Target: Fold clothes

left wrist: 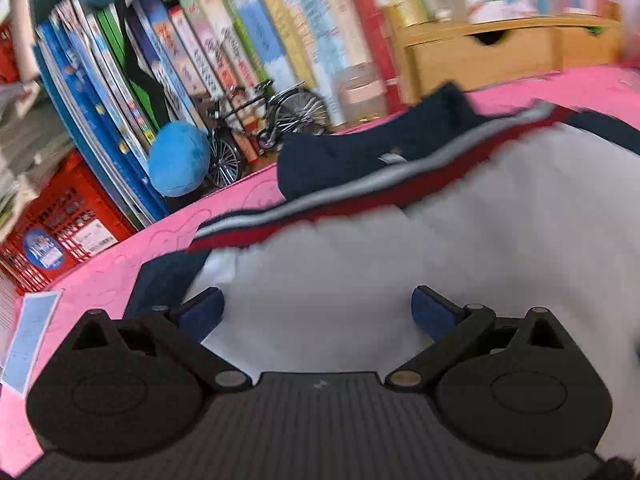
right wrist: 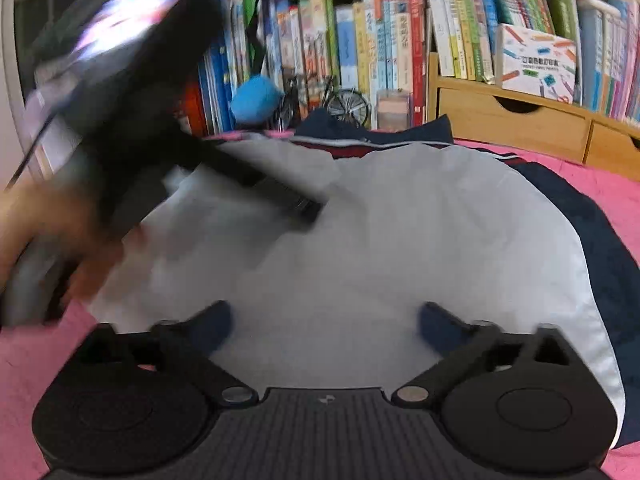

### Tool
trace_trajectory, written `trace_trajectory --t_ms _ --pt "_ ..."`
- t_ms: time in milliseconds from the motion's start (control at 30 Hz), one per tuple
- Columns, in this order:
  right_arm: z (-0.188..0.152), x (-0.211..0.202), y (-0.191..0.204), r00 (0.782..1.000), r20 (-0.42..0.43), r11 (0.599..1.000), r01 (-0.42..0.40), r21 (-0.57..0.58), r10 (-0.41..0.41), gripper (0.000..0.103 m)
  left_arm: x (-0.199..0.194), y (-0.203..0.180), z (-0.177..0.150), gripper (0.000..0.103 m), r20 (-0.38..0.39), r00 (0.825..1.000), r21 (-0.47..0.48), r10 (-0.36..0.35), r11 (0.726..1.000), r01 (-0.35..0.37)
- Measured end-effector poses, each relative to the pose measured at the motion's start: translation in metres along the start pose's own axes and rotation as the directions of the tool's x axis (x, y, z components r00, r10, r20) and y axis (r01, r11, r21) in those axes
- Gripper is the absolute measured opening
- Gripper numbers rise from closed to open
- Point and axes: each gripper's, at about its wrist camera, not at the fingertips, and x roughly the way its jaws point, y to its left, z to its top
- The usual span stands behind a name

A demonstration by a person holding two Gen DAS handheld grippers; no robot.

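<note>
A jacket lies on the pink bedspread [left wrist: 120, 264], its pale grey lining [left wrist: 400, 248] turned up. Navy fabric and a red, grey and white striped band [left wrist: 320, 204] run along the far edge. My left gripper [left wrist: 318, 312] hovers over the lining with its blue pads wide apart and nothing between them. In the right wrist view the same grey lining [right wrist: 380, 232] fills the middle, with a navy part [right wrist: 592, 232] at the right. My right gripper [right wrist: 324, 330] stands open over the lining, holding nothing. The left gripper [right wrist: 308, 210], blurred, reaches in from the upper left, held by a hand [right wrist: 36, 232].
Behind the bed stands a shelf packed with books [right wrist: 360, 40]. In front of the books stand a model bicycle [left wrist: 256, 128], a blue plush ball [left wrist: 178, 160] and a clear jar [left wrist: 360, 92]. Wooden drawers [right wrist: 512, 120] stand at the right, a red crate [left wrist: 68, 216] at the left.
</note>
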Motion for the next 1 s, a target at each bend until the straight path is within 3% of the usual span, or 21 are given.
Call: trace_trajectory --t_ms 167,267,333,467,767,900,1000 --pt "-0.001 -0.003 -0.01 0.999 0.017 0.998 -0.037 0.059 0.036 0.103 0.032 0.003 0.025 0.103 -0.022 0.999 -0.03 0.034 0.999 -0.035" --pt "-0.004 -0.012 -0.021 0.996 0.072 0.991 -0.059 0.12 0.05 0.103 0.04 -0.001 0.03 0.103 -0.007 0.998 -0.019 0.056 0.998 -0.056" --pt "-0.006 -0.019 -0.028 0.992 0.112 0.984 -0.075 0.162 0.057 0.103 0.044 0.002 0.031 0.103 -0.013 0.999 -0.039 0.041 0.998 -0.041" --pt "-0.006 -0.017 -0.035 0.994 0.095 0.978 -0.067 0.199 0.048 0.103 0.048 0.013 0.034 0.103 -0.028 1.0 -0.079 0.001 0.997 -0.003" --pt "-0.005 -0.011 -0.036 0.995 0.07 0.98 -0.08 0.184 0.068 0.103 0.031 0.03 0.027 0.103 -0.006 1.0 -0.124 0.017 0.992 -0.018" --pt "-0.005 -0.009 -0.034 0.996 0.063 0.983 -0.072 0.172 0.062 0.103 0.011 0.019 0.017 0.103 0.032 0.998 -0.051 0.057 0.997 -0.055" --pt "-0.004 -0.009 -0.034 0.995 0.066 0.981 -0.08 0.175 0.069 0.103 -0.001 0.01 0.01 0.103 0.052 0.998 -0.02 0.036 0.999 -0.035"
